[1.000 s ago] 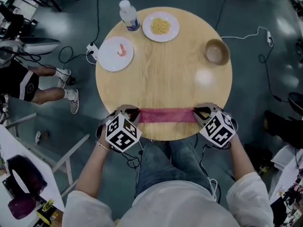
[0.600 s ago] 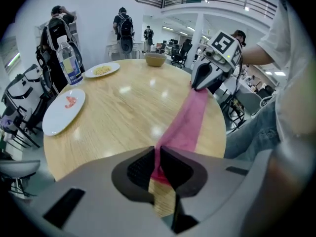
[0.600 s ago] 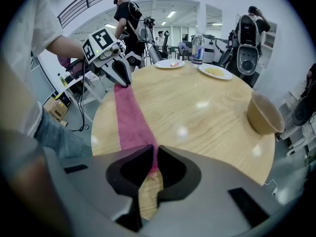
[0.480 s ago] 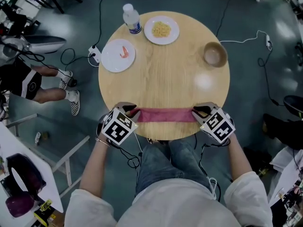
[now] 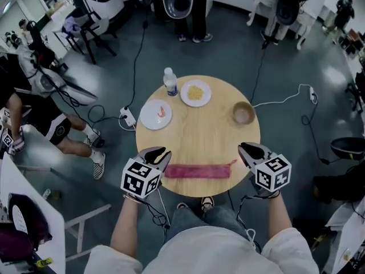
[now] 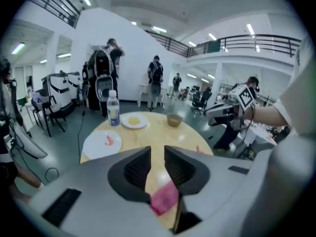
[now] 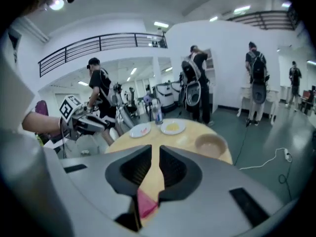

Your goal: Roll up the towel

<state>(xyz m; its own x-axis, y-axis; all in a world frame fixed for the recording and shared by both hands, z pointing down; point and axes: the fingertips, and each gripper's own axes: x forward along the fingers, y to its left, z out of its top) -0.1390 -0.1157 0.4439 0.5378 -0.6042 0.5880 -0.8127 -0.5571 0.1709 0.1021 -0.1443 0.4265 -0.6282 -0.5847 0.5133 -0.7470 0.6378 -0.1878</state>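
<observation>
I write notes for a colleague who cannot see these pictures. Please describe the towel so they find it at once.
Start at the round wooden table in the middle of the floor. Along its edge nearest the person in the white top lies the towel. It is the only long, dark red strip; the bottle, bowl and plates stand farther away.

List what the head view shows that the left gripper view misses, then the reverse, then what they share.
Head view only: the full length of the red towel, and the white power strip on the floor. Left gripper view only: the left gripper close up, its fingers just been opening with nothing pinched, only the towel's end showing beyond them, and the balcony railing. Both: water bottle, plate with a pink morsel, plate of yellow food, bowl, right gripper.
</observation>
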